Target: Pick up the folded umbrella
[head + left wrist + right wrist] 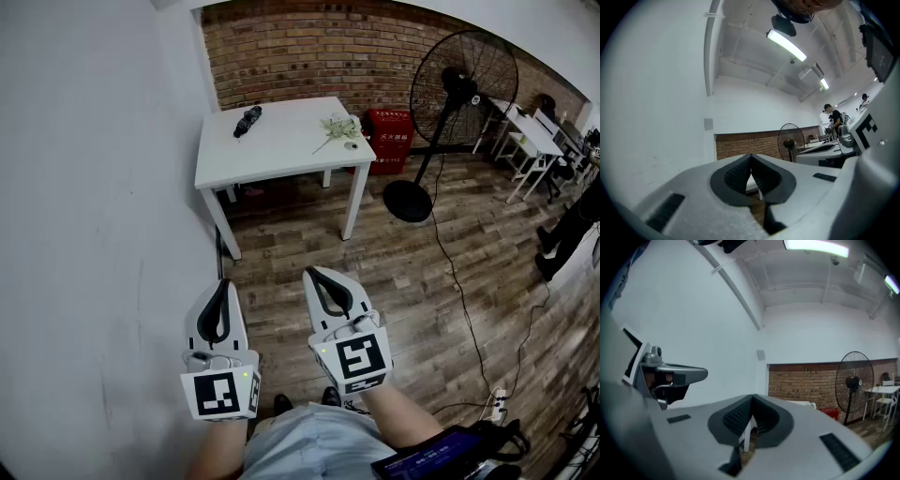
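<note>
So, the room: a dark wood plank floor [422, 281], a plain white wall [94, 187] down the left side and a red brick wall [309, 42] across the back. A small white table [291, 145] stands in the corner where those two walls meet. The folded umbrella [247, 121] lies flat on it, dark, near the table's back left corner. A little green sprig [337, 128] sits toward the right side of the top, well apart from the umbrella.

Behind the table's right end there's a red box [389, 139] on the floor against the brick. Just beside that is a big black standing fan [464, 80] on a round base. A thin black cable [469, 319] snakes across the planks to a white power strip [495, 403]. At the far right are some white desks [525, 141] and a person [567, 230] at the edge of the shot. Long tube lights [786, 45] run along the ceiling.

The left gripper [223, 284] and right gripper [315, 272] are side by side over the floor, well short of the table and pointing toward it. Both claws are closed, tips pressed together, nothing between them.

As for writing, the red box has white lettering on the front, but it's too small for me to read. Each gripper's cube shows a black and white square marker, no words. A dark screen [441, 459] at the bottom right has lines of text, also too small to make out.
</note>
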Motion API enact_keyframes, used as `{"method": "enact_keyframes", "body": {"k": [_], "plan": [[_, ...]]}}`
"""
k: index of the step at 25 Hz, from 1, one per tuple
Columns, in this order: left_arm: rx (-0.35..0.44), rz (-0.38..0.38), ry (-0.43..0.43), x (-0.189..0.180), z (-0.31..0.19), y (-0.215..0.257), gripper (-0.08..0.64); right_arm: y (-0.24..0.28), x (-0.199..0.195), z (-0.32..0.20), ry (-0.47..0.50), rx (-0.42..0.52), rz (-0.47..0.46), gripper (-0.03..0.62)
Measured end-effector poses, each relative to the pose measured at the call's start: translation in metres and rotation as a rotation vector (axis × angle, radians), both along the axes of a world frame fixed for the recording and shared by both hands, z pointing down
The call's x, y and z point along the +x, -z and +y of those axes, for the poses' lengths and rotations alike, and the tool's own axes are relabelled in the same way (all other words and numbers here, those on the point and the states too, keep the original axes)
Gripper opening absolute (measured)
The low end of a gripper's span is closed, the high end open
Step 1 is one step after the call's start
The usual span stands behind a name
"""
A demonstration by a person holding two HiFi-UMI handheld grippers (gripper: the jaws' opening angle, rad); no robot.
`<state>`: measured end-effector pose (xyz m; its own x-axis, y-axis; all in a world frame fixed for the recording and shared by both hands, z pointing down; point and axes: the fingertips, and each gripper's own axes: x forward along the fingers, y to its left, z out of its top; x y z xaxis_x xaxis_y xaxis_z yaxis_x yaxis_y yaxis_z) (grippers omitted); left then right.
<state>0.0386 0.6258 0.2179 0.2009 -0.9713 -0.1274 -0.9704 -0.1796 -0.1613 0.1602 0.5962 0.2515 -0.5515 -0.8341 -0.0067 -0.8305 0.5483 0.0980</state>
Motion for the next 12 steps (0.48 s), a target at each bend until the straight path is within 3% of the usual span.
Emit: {"method": "enact_keyframes", "body": {"k": [6,11,12], "plan": [[-0.009,-0.001,-0.001,0.014,-0.008,-0.002,0.006,-0.001,0.011,-0.006,0.004,-0.009,-0.006,0.003],[-0.027,-0.009,0.007,0.031,-0.012,-0.007,0.006,-0.002,0.028,-0.010,0.026,-0.020,-0.063,0.006],[-0.030,-0.012,0.010,0.034,-0.012,-0.008,0.006,-0.005,0.030,-0.012,0.049,-0.031,-0.068,0.139]]}}
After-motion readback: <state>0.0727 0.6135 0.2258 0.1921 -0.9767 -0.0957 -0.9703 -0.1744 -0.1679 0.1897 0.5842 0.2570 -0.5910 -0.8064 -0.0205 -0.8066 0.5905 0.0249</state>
